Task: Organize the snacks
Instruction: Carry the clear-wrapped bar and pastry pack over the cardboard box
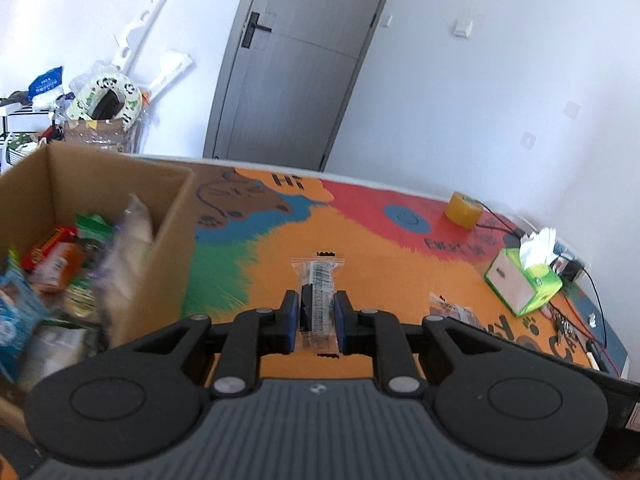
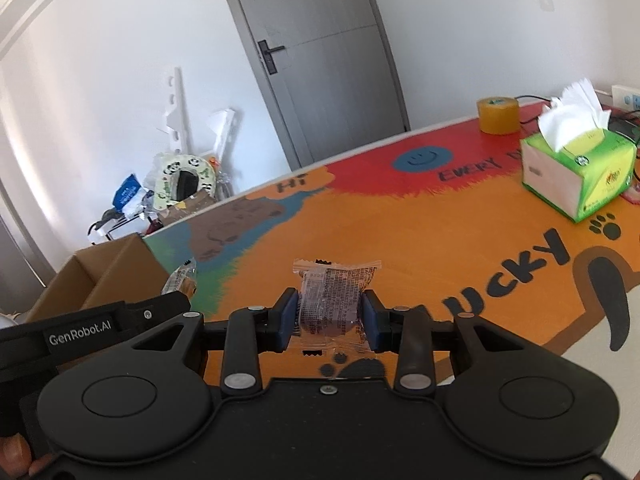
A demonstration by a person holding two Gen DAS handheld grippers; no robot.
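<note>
The left claw [image 1: 317, 312] is clamped on a thin clear bar [image 1: 319, 280] mid-frame. The right claw [image 2: 330, 316] squeezes a round wrapped cake [image 2: 334, 300]. At far left, the box [image 1: 168, 240] of blurry snacks [image 1: 56, 264] is cut off.

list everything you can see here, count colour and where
snack packet: 2, clear wrap with dark filling, one in the left gripper, one in the right gripper
cardboard box: 1, brown, table's left side, full of snacks
tissue box: 1, green and white, right side
tape roll: 1, yellow, far edge
table: 1, orange, red, green print
door: 1, grey, behind
left gripper: 1, black, shut
right gripper: 1, black, shut
</note>
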